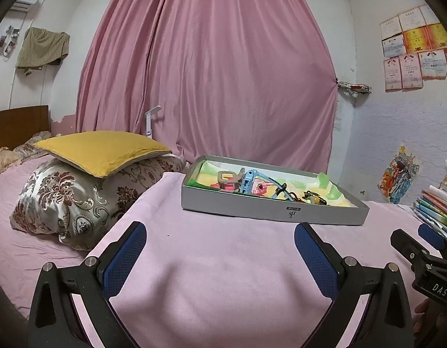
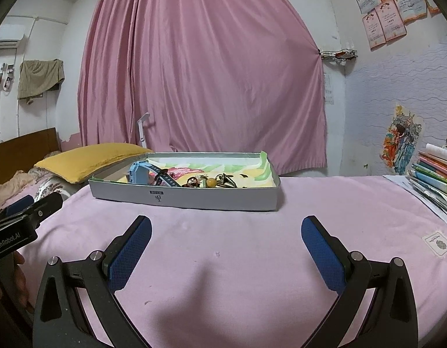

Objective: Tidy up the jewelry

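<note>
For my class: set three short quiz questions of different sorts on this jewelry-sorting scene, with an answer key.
1. True or false: the left gripper is shut on the blue watch.
2. Multiple choice: the grey tray rests on A) a bare wooden desk, B) the pink cloth, C) the yellow cushion.
3. Fill in: seen from the right wrist, the stack of books lies to the ____ of the tray.

Key
1. False: both the left gripper and the right gripper are open and hold nothing; the watch lies in the tray.
2. B
3. right
</note>
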The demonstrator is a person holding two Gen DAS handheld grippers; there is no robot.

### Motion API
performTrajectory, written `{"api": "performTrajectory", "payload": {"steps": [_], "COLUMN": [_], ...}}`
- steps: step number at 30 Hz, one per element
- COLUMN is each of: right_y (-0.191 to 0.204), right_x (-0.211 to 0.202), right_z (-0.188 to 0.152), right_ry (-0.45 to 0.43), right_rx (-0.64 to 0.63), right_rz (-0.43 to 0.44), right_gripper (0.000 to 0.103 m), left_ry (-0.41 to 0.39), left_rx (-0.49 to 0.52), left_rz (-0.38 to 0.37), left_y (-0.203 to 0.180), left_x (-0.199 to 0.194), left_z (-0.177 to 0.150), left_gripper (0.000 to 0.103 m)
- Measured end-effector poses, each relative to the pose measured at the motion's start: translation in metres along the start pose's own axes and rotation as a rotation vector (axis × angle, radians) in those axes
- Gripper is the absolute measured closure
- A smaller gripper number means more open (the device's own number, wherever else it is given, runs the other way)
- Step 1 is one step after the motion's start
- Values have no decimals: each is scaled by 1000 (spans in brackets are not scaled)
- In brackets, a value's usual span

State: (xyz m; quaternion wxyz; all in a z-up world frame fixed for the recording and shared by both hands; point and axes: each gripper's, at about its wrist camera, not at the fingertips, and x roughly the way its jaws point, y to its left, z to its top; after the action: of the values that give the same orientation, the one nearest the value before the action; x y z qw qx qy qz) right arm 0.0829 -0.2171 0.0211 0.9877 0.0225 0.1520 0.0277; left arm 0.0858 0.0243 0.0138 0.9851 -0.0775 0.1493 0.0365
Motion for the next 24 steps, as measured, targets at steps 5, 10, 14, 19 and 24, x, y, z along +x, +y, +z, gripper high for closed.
{"api": "performTrajectory", "payload": {"steps": [5,10,14,19,24], "right_y": [-1,-1,-1,-1,0], "right_x": [1,4,5,5,6], "right_z": [-1,0,1,0,0], "right_ry": [3,9,13,16,19], "right_rx": [6,5,7,8,7], "right_rz": [5,7,9,11,11], "right_gripper": [2,2,2,2,2], "left_ry": [-4,-6,-6,-5,-6], "left_rx": [5,3,1,1,-2], "left_rz": [-2,-7,-11,-12,-12], "left_y": [0,-1,-1,-1,-1], "left_x": [-1,-1,-1,-1,-1], "left_z": [0,0,0,0,0], "left_gripper": [1,1,1,1,1]}}
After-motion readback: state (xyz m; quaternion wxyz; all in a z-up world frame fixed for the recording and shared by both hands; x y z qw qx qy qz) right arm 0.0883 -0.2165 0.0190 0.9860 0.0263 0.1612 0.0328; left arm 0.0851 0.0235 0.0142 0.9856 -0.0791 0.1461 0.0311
